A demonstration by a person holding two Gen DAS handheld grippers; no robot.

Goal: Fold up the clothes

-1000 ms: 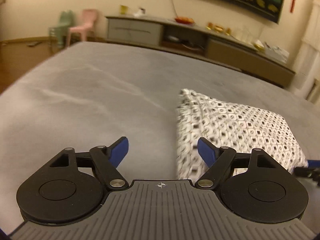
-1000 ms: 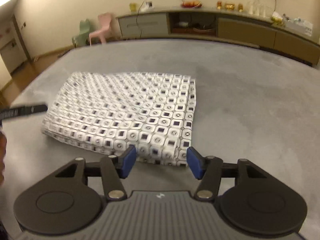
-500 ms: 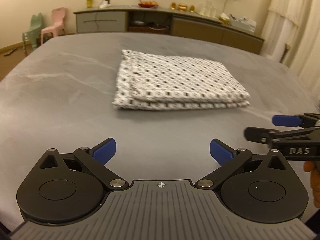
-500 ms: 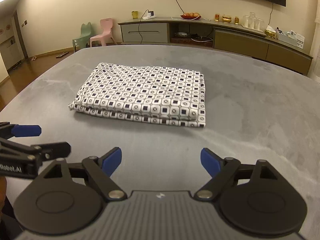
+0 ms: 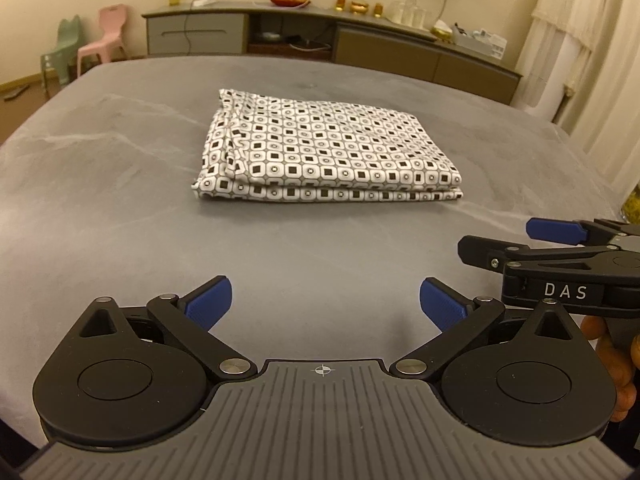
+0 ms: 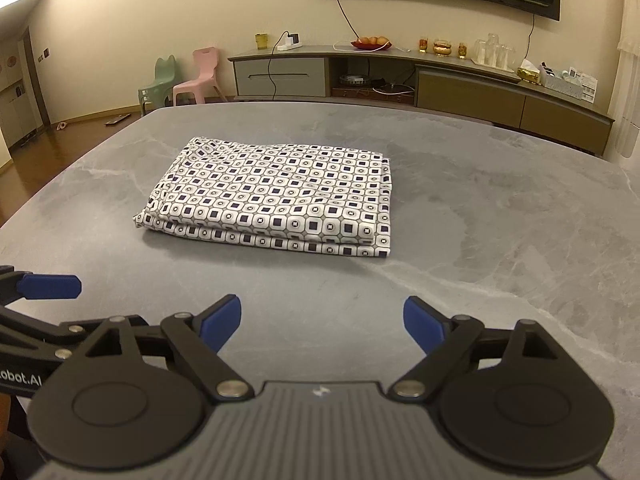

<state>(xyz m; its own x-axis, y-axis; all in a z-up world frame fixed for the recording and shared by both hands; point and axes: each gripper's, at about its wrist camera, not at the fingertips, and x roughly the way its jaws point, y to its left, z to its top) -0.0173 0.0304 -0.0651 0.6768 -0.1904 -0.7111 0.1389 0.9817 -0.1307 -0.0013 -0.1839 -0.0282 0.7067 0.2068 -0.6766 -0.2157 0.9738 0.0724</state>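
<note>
Garment: the black-and-white patterned cloth (image 5: 326,152) lies folded into a flat rectangle near the middle of your grey marbled table (image 5: 120,216), its layered edges facing you.
Left gripper: your left gripper (image 5: 325,304) is spread wide over bare tabletop with nothing between its blue pads (image 5: 210,302); it sits well short of the cloth and touches nothing.
Right gripper: your right gripper (image 6: 322,322) is also spread wide and empty, blue pads (image 6: 422,326) apart over the bare table, the cloth ahead of it and clear of it.
Each other: from the left wrist you see the right gripper (image 5: 556,248) just to the right, with your hand (image 5: 616,360) around its handle; from the right wrist the left gripper (image 6: 40,304) shows at the left edge.
Background: a long low sideboard (image 6: 420,80) runs along the far wall, with a pink chair (image 6: 198,76) and a green chair (image 6: 158,82) to its left.
</note>
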